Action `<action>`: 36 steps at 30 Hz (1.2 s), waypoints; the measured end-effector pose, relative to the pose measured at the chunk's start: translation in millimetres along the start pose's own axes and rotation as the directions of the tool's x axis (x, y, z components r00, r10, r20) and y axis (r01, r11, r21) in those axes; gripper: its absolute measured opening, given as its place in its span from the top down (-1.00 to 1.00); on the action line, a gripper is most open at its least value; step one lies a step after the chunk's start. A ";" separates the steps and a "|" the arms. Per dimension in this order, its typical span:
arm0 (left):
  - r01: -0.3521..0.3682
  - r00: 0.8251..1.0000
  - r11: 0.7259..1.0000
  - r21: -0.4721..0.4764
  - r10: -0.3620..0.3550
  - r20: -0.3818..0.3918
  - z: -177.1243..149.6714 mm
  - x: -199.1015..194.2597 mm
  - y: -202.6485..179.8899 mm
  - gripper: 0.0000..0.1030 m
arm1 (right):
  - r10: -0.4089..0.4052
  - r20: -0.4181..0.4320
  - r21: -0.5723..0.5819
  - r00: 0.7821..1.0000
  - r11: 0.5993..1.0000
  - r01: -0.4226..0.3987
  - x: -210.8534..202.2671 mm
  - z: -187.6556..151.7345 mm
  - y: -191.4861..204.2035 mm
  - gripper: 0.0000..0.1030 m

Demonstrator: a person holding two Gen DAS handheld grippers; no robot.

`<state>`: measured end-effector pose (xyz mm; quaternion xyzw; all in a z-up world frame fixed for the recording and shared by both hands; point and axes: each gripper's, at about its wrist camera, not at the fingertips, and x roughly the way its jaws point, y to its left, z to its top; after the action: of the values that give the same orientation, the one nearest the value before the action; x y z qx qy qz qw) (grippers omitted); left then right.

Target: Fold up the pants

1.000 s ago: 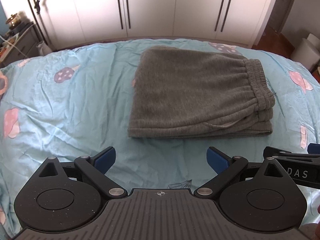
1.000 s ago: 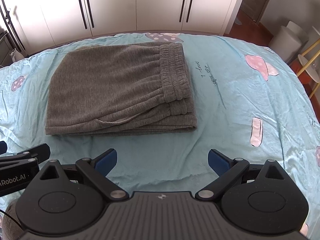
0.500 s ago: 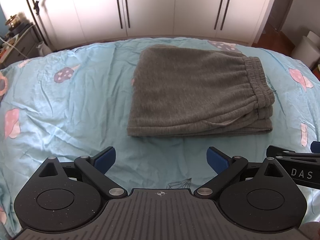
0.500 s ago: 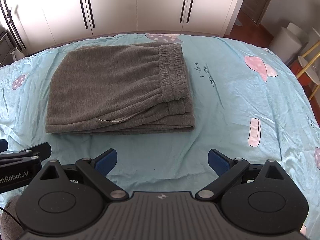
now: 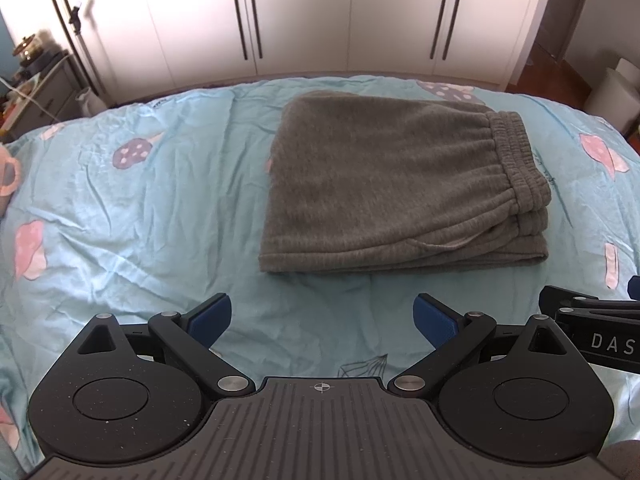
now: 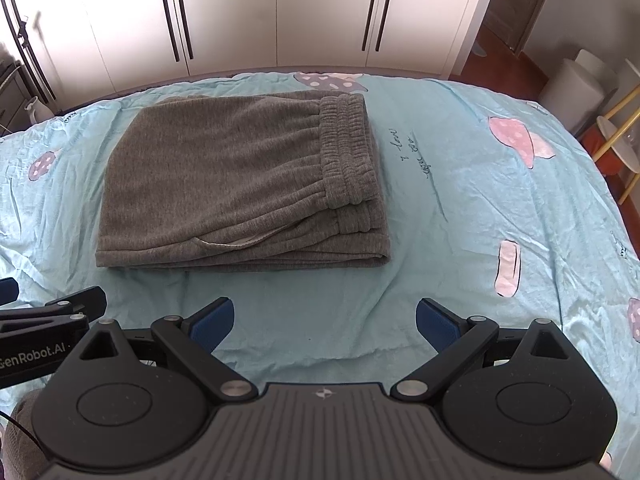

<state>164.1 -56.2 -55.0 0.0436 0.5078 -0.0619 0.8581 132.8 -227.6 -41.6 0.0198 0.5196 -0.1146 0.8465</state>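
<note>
ahead of you stands a white wardrobe (image 5: 320, 16) with dark vertical handles. your bed wears a light blue sheet (image 6: 480, 200) printed with mushrooms. a dresser (image 5: 36, 92) sits far left; reddish wood floor (image 6: 492, 44) shows far right.

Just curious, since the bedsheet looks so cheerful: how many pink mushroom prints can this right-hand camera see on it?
2 clearly: one pink mushroom far right, another cut off at the right edge. The pants may hide more.

— What kind of room is this?
— A bedroom in a home — there is a bed (image 5: 120, 208) under a light blue sheet with mushroom prints, and tall white wardrobe doors (image 6: 280, 16) with dark handles stand behind it.
</note>
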 end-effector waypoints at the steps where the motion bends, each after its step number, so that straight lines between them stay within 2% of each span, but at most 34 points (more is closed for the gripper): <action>1: 0.002 1.000 1.000 -0.002 -0.002 0.000 0.0 -0.1 0.1 -0.95 | -0.001 0.000 0.000 1.000 1.000 0.001 -0.1 0.0 -0.1 -0.90; 36: -0.003 1.000 1.000 -0.008 0.003 0.002 0.5 -0.8 0.0 -0.95 | 0.000 -0.001 -0.003 1.000 1.000 0.000 1.5 -2.1 0.8 -0.90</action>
<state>164.2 -56.2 -54.1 0.0409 0.5073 -0.0588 0.8588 131.8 -226.8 -44.0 0.0186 0.5201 -0.1141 0.8463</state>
